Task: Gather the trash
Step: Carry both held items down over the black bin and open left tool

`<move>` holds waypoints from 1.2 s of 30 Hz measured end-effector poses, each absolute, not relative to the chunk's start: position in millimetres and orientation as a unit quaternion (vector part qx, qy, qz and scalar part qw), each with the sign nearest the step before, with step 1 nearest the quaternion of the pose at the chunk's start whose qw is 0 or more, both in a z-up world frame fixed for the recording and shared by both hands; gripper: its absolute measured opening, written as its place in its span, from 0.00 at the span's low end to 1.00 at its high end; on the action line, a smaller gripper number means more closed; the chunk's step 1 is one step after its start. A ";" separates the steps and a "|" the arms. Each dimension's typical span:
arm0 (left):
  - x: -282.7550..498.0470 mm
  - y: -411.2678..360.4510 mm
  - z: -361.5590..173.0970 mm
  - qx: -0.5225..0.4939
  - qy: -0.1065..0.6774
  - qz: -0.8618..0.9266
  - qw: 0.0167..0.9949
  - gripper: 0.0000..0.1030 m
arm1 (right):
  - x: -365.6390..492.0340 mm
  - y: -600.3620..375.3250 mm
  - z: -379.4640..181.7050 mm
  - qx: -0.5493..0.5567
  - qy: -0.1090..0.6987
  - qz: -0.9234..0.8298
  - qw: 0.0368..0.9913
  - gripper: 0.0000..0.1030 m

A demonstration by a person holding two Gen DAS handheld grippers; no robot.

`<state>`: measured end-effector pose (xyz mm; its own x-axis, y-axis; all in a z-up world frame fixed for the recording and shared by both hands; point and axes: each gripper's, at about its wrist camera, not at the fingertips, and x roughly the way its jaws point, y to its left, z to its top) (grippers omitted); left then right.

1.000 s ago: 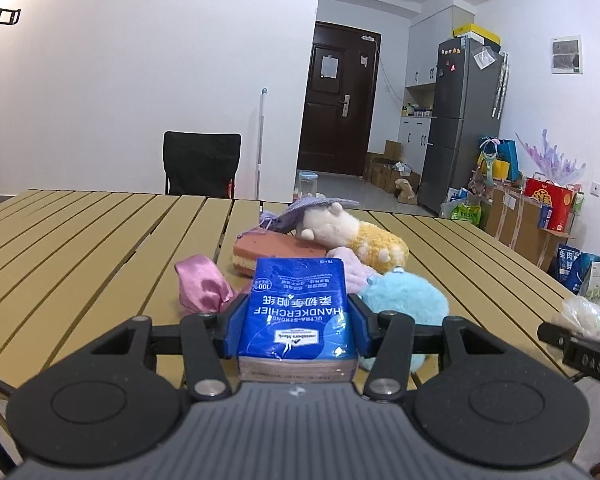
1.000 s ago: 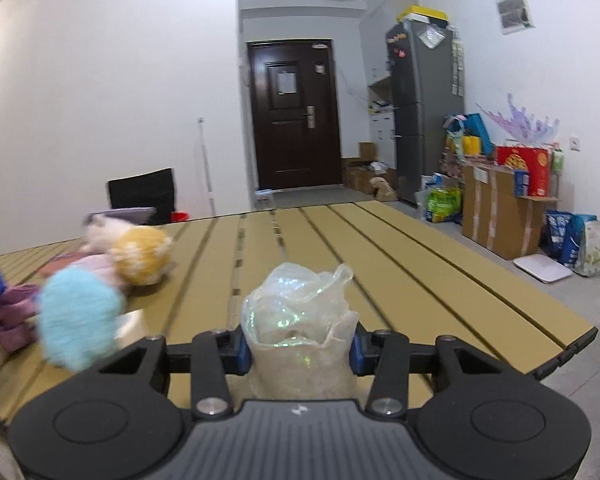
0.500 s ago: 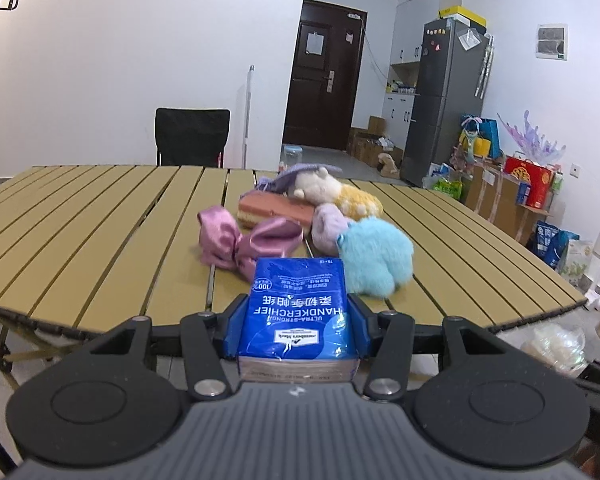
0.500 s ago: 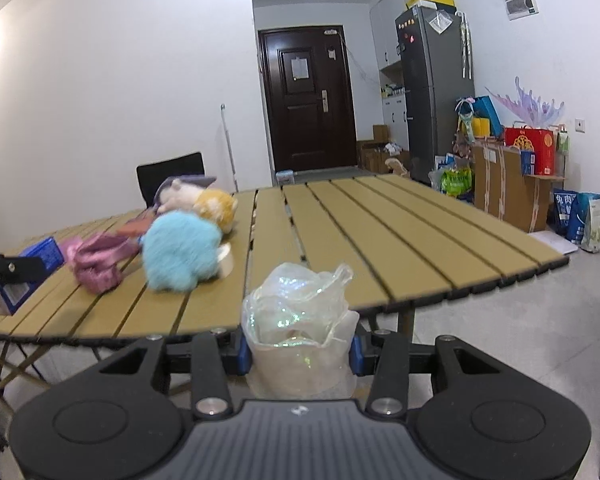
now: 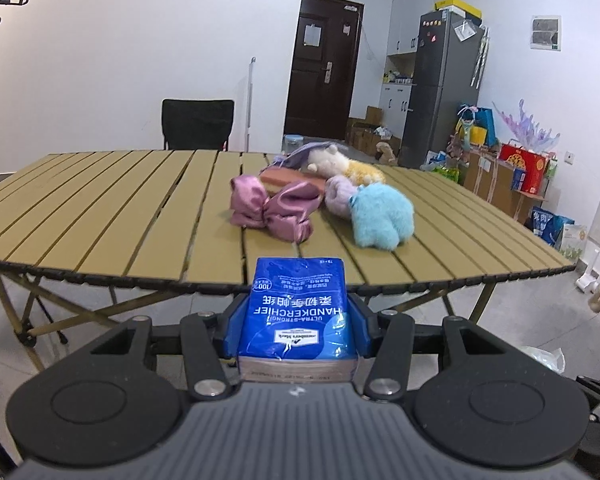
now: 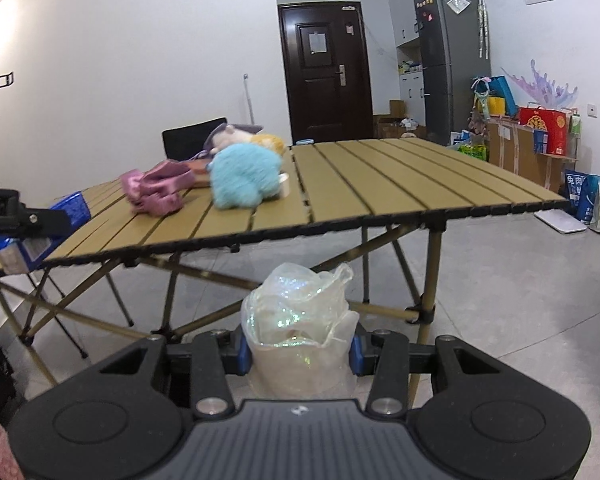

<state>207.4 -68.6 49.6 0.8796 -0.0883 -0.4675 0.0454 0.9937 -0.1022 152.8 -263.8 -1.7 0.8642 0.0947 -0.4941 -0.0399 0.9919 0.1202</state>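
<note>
Left gripper [image 5: 298, 322], jaws clamped on a blue tissue pack [image 5: 298, 316]; right gripper [image 6: 296, 350], jaws closed on a crumpled clear plastic bag [image 6: 298, 320]. Both loads sit squarely between the blue pads and are carried in the air, off the table [image 5: 100, 216]. A second ago the two grippers hung over the slatted top; now both have drawn back past its near edge, so that the edge, the folding legs and the tiled floor show beyond the held items. In the right view the left gripper and its pack appear at the far left, level with the table edge. Left behind on the top, from near to far: a pink bow [image 5: 274, 210], a blue plush [image 5: 382, 220], a further cluster of soft toys [image 5: 340, 164]; beyond these a black chair [image 5: 198, 124] and a dark door [image 5: 326, 68]. Judged from this retreat, pick-up is complete and the carry to a disposal point has begun; no bin is visible in either view.
</note>
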 end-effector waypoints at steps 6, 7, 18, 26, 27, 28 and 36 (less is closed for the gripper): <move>184.1 -59.7 34.4 -0.045 0.259 -0.035 0.964 0.51 | 127.7 -247.1 -10.1 0.053 0.276 0.048 0.958 0.41; 179.7 -58.3 31.9 -0.046 0.263 -0.036 0.963 0.51 | 124.3 -244.5 -12.0 0.052 0.280 0.050 0.957 0.41; 131.3 -30.1 -0.4 -0.044 0.310 -0.030 0.949 0.51 | 94.8 -220.8 -22.8 0.065 0.317 0.072 0.943 0.41; 108.7 1.3 -10.6 -0.041 0.320 0.007 0.947 0.50 | 85.4 -203.0 -45.7 0.055 0.364 0.084 0.926 0.41; 106.8 4.2 -12.6 -0.040 0.322 0.011 0.946 0.50 | 85.0 -201.1 -48.9 0.054 0.371 0.087 0.923 0.41; 104.7 6.8 -15.0 -0.038 0.325 0.015 0.945 0.50 | 84.9 -198.5 -52.1 0.053 0.377 0.089 0.920 0.41; 101.3 17.5 -30.9 -0.022 0.351 0.035 0.936 0.51 | 89.0 -182.4 -62.6 0.041 0.402 0.101 0.909 0.41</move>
<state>101.3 17.5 -30.9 0.7514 0.0499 -0.6580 -0.0810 0.9966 -0.0170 89.0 -182.4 -62.6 0.6569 0.2165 -0.7223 -0.1512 0.9763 0.1552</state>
